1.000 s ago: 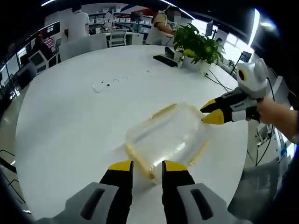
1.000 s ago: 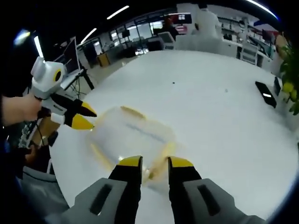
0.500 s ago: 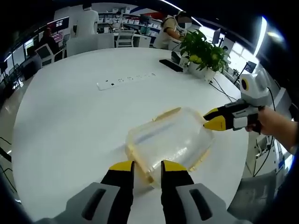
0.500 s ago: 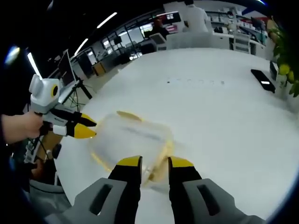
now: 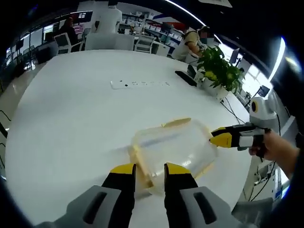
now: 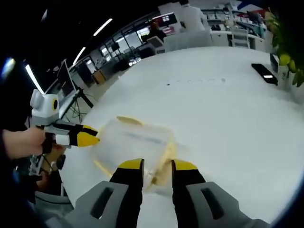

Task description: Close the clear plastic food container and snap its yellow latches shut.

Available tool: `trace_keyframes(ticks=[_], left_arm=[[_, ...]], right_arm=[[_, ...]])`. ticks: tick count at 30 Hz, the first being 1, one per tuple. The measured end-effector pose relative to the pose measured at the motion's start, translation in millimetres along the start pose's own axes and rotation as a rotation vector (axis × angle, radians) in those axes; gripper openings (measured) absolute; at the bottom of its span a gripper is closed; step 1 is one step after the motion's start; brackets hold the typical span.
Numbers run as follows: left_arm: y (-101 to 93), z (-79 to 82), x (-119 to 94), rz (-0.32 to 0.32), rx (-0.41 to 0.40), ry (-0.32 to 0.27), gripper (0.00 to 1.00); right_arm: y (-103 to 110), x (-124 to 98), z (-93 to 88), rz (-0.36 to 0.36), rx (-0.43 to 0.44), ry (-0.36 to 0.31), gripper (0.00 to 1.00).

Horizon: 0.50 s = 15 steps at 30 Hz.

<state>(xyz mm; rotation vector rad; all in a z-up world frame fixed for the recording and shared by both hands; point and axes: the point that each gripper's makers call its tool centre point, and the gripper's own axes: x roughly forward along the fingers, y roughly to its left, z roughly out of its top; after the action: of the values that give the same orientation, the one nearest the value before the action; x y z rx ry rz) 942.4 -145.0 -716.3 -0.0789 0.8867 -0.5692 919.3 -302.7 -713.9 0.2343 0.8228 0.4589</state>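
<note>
The clear food container (image 5: 172,151) lies on the white table (image 5: 71,123) just ahead of the left gripper (image 5: 149,169), jaws spread; the right gripper (image 6: 157,164) likewise. Contents and latch state unclear.

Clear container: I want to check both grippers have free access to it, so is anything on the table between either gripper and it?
Nothing visible does. The left gripper sits at one end of the clear container and the right gripper at the opposite end, with only bare white table around it.
</note>
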Motion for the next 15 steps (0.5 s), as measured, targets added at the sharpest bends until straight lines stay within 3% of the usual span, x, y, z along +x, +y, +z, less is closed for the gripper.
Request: trace_keyframes(ticks=[12,15], left_arm=[[-0.9,-1.6,0.7,0.002,-0.040,-0.004,0.18],[-0.1,-3.1,2.5,-0.002,-0.112,-0.003,0.19]], right_arm=[[-1.1,0.9,-0.4,0.019,0.052,-0.017,0.21],[-1.0,1.2,-0.2,0.021,0.058,-0.019,0.21]])
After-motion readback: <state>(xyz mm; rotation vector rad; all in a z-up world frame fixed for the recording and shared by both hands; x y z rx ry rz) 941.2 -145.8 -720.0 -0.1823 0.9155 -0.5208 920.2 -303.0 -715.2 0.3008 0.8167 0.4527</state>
